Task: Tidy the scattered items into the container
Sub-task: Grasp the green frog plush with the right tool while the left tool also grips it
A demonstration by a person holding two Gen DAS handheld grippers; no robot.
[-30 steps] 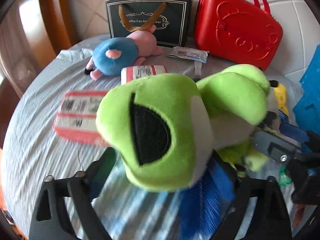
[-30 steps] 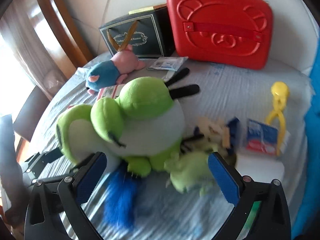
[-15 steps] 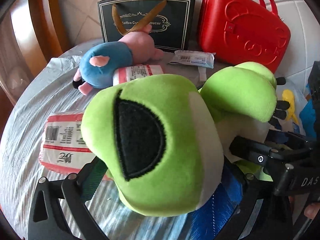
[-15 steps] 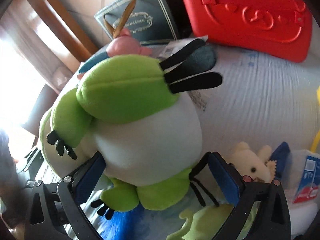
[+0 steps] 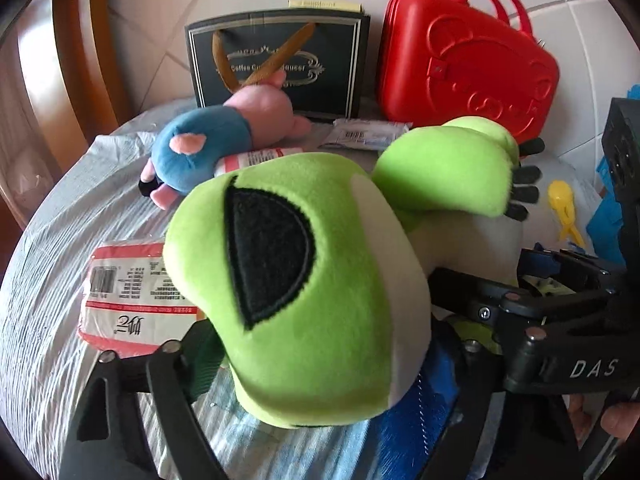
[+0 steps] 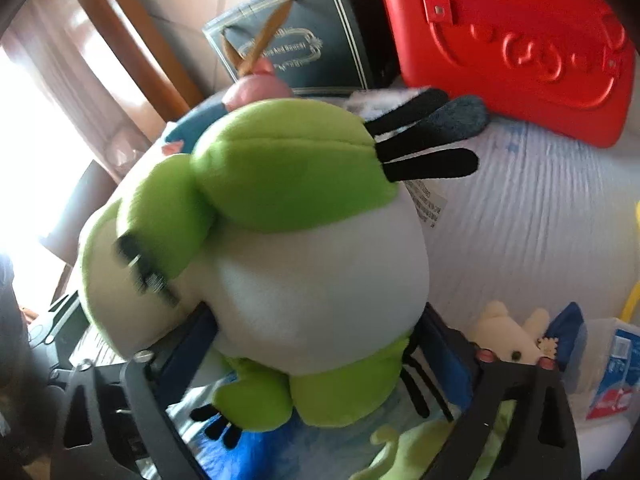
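The table [image 5: 48, 248], under its pale ribbed cover, carries everything, and the green frog plush [image 5: 304, 280] is your landmark. It fills the near middle of both views, head toward your left side, white belly toward your right.

Behind the frog, against the tiled wall, stand the red case [image 5: 464, 64] and, left of it, the dark gift bag [image 5: 280, 60]. Between the bag and the frog lies the blue-and-pink plush [image 5: 208, 148]. Left of the frog's head rests a red-and-white packet [image 5: 128, 296]. Right of the frog, close by, lies a small cream plush [image 6: 508, 340]; further right there is a yellow clip [image 5: 562, 208].

Your left gripper [image 5: 320, 364] has just been closing and its pads press the frog's head from both sides. Your right gripper [image 6: 316, 344] has also just been closing, its jaws squeezing the frog's white body low down.

I cannot tell which thing is the container.
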